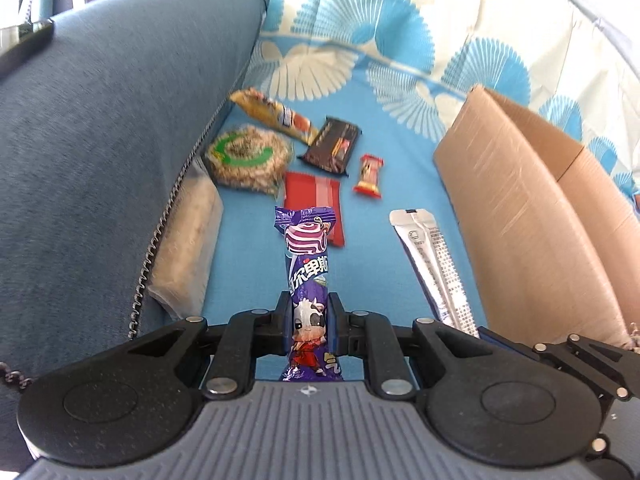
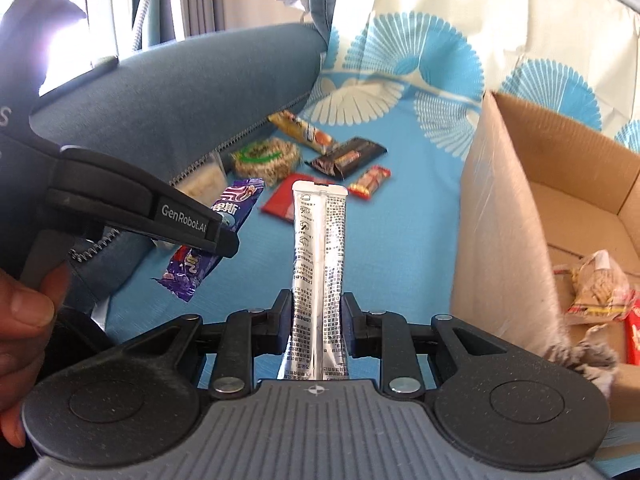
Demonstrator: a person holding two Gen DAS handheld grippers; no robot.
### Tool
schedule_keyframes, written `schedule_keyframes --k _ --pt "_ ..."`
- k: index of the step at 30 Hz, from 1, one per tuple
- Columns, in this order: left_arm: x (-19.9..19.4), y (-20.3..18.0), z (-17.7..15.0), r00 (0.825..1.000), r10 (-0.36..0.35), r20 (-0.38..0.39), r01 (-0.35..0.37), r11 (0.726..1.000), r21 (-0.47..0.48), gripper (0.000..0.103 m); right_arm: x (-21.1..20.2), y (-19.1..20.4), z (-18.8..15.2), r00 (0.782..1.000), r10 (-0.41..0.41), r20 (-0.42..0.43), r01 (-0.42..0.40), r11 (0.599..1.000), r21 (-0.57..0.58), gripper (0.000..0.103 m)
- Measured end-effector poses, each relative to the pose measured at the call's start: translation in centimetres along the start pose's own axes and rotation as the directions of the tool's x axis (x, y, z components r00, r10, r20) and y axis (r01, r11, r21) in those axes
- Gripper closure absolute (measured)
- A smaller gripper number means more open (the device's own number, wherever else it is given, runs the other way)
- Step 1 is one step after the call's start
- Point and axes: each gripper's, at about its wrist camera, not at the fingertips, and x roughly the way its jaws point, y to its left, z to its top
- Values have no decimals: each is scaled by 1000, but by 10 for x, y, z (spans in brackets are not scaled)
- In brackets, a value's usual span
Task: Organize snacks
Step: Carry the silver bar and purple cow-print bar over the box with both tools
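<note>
Both pickups are made: the left gripper (image 1: 308, 330) jaws clamp a purple cartoon-cow candy wrapper (image 1: 307, 280), the right gripper (image 2: 316, 326) jaws pinch a silver foil stick sachet (image 2: 318, 264). Next, likely, carry both over the open brown cardboard box (image 2: 500, 216) wall just right of them and release inside.

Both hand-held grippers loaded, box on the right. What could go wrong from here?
1. The long silver foil sachet is pinched near its lower end by the right hand-held gripper; most of it sticks out, so it may catch the brown cardboard box wall.
2. The purple cartoon-cow candy wrapper in the left hand-held gripper is glossy and could slip.
3. The grippers sit close together and may collide.
</note>
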Motion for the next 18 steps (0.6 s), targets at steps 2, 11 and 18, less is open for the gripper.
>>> schedule_keyframes --k 2,11,18 --pt "-5 0 0 1000 -4 24 4 1000 3 85 -8 2 1 1000 -1 29 1 1000 -6 76" --pt "-29 -2 -6 989 -72 133 72 997 11 85 -55 -7 7 986 -22 167 23 1000 -2 76" --pt "-38 -4 -9 980 -121 161 118 993 29 85 -93 -27 14 963 -74 259 73 997 14 76"
